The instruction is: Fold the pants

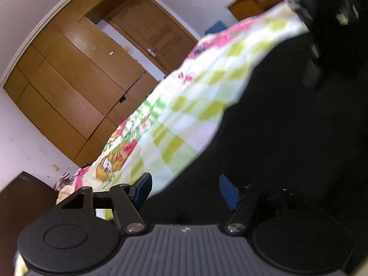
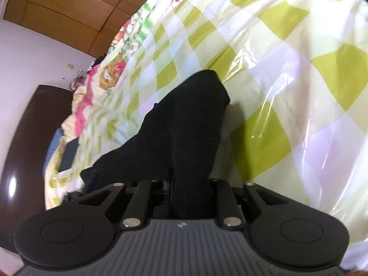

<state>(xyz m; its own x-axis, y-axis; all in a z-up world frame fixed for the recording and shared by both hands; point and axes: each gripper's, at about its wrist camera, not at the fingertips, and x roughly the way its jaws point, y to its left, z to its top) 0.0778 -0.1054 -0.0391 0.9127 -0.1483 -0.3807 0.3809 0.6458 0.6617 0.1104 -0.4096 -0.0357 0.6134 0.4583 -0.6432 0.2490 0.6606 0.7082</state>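
The black pants (image 1: 287,126) lie on a bed with a green-and-white checked sheet (image 1: 184,115). In the left wrist view my left gripper (image 1: 185,191) is open, its blue pads (image 1: 228,191) spread apart at the edge of the dark cloth, nothing between them. In the right wrist view my right gripper (image 2: 184,184) is shut on a fold of the black pants (image 2: 184,119), which bunches up from between the fingers over the checked sheet (image 2: 276,69). The fingertips are hidden by the cloth.
A wooden wardrobe (image 1: 76,73) and a door (image 1: 151,30) stand beyond the bed. A dark cabinet (image 2: 30,138) is at the bed's left side. A wooden shelf (image 1: 253,2) is at the far end. A dark flat object (image 2: 69,154) lies near the bed's edge.
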